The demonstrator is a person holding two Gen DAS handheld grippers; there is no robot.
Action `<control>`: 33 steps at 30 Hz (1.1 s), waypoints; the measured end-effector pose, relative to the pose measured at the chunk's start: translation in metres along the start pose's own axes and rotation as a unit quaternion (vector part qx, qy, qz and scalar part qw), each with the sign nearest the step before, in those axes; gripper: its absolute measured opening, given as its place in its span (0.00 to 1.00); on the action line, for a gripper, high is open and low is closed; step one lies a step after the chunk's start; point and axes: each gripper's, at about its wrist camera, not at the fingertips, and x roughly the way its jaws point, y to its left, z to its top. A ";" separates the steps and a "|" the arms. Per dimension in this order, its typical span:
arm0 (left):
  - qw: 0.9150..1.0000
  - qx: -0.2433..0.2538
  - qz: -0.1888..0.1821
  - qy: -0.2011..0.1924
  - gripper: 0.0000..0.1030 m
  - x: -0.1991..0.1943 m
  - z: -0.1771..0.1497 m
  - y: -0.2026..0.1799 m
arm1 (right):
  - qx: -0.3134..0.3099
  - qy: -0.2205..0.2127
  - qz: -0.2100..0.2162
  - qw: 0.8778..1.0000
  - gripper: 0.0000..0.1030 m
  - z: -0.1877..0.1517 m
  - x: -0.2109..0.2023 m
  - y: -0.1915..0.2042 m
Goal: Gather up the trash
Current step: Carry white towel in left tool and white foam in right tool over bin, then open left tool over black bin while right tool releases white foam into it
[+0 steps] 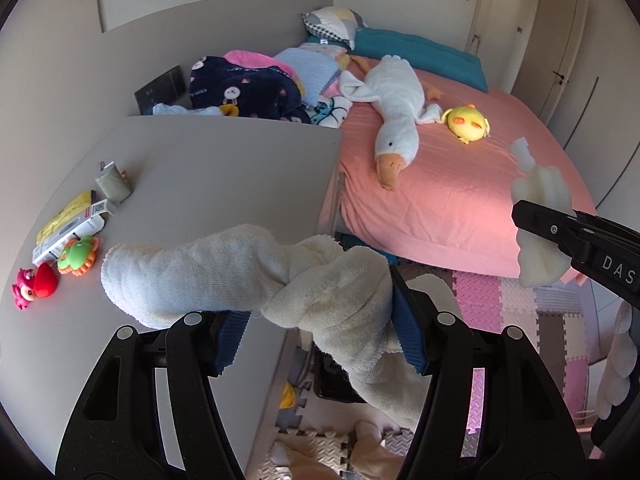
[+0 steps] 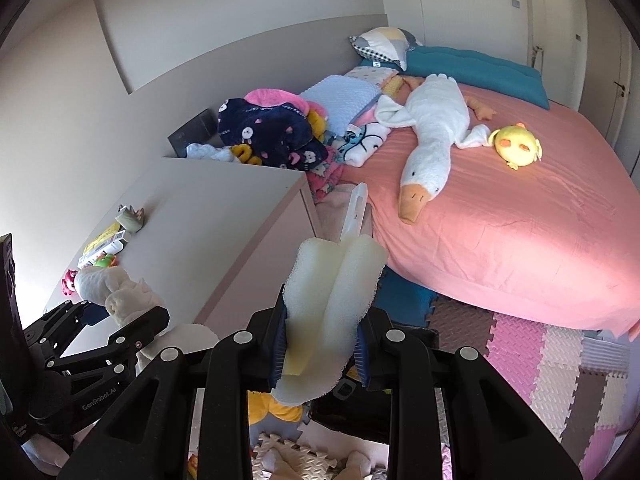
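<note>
My tongs [image 1: 316, 344] are black with blue pads. The cloth [image 1: 240, 276] is cream, the sponge [image 2: 332, 292] pale yellow-white. Right of frame, the bed sheet [image 1: 460, 200] is salmon pink; on it lie a white goose [image 1: 396, 96] with an orange beak and a yellow chick [image 1: 468, 122]. The bench [image 1: 220, 176] is grey-beige.

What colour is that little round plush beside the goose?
Yellow plush with orange patches, clearest in the right wrist view.

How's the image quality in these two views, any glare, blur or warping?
Left wrist view: strong fisheye bending, dark corners, a sunlit patch on the pink bed, the towel sharp. Right wrist view: same warping, brighter sun on the bed, the sponge brush crisp.
</note>
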 end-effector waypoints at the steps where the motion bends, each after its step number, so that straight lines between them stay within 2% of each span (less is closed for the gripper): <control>1: 1.000 0.004 -0.003 0.001 0.61 0.001 0.000 -0.004 | 0.002 0.000 -0.002 1.000 0.28 0.000 0.000 -0.003; 4: 1.000 0.015 -0.011 0.004 0.61 0.006 0.002 -0.014 | 0.007 0.003 -0.009 1.000 0.28 -0.003 -0.002 -0.012; 6: 0.999 0.026 -0.031 0.005 0.63 0.007 0.001 -0.022 | 0.006 0.005 -0.014 1.000 0.32 -0.002 -0.001 -0.017; 7: 0.998 0.035 -0.042 0.007 0.70 0.007 0.001 -0.027 | 0.003 0.006 -0.024 1.000 0.39 -0.002 -0.001 -0.018; 8: 0.998 0.044 -0.045 0.008 0.83 0.007 0.001 -0.033 | 0.001 0.002 -0.035 0.999 0.48 -0.002 -0.002 -0.019; 10: 0.997 0.061 -0.038 0.003 0.93 0.007 0.000 -0.043 | -0.002 -0.004 -0.065 0.998 0.64 -0.001 -0.003 -0.022; 14: 0.996 0.083 -0.021 0.004 0.93 0.010 -0.001 -0.052 | 0.008 -0.017 -0.075 0.997 0.65 0.001 -0.007 -0.030; 22: 0.997 0.079 -0.023 0.005 0.93 0.010 0.001 -0.053 | 0.016 -0.020 -0.074 0.997 0.65 0.003 -0.008 -0.038; 33: 0.997 0.073 -0.013 0.005 0.93 0.008 0.000 -0.044 | 0.012 -0.014 -0.067 0.998 0.65 0.004 -0.002 -0.026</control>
